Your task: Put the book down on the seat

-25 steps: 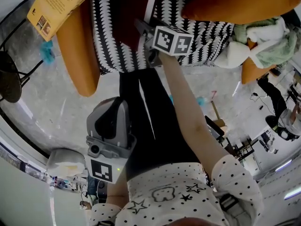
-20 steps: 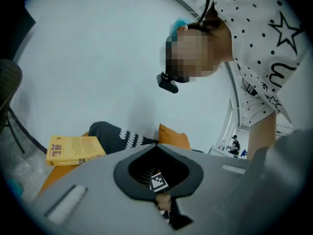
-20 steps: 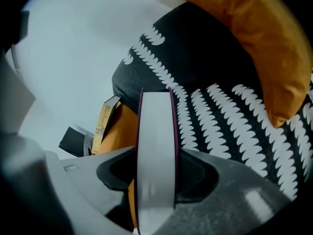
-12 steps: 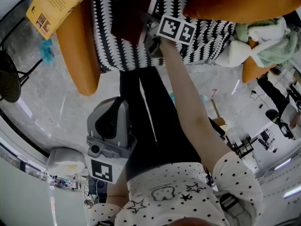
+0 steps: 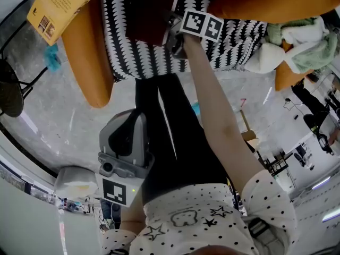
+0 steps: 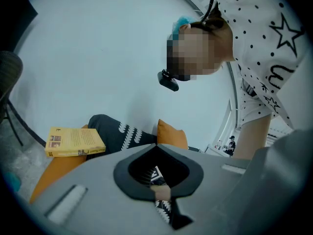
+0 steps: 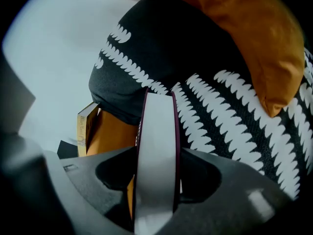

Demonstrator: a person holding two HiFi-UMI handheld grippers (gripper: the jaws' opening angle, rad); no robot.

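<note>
The book (image 5: 151, 12) is gripped edge-on above the seat (image 5: 133, 57) by the right tool (image 5: 171, 31), its jaws just opened slightly, presumably for release, while the empty left tool (image 5: 129, 126) is held shut.

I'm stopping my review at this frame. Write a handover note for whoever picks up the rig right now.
Right claw: shut on the maroon book, held edge-on over the black-and-white seat cushion; its jaws have just been opening slightly, book between them.
Left claw: shut, empty, low by the person's lap.
A yellow book lies on the orange armrest.
Done: book brought to the seat; whether it touches the cushion cannot be told.
Left: set it down, let go, pull the claw back.
</note>
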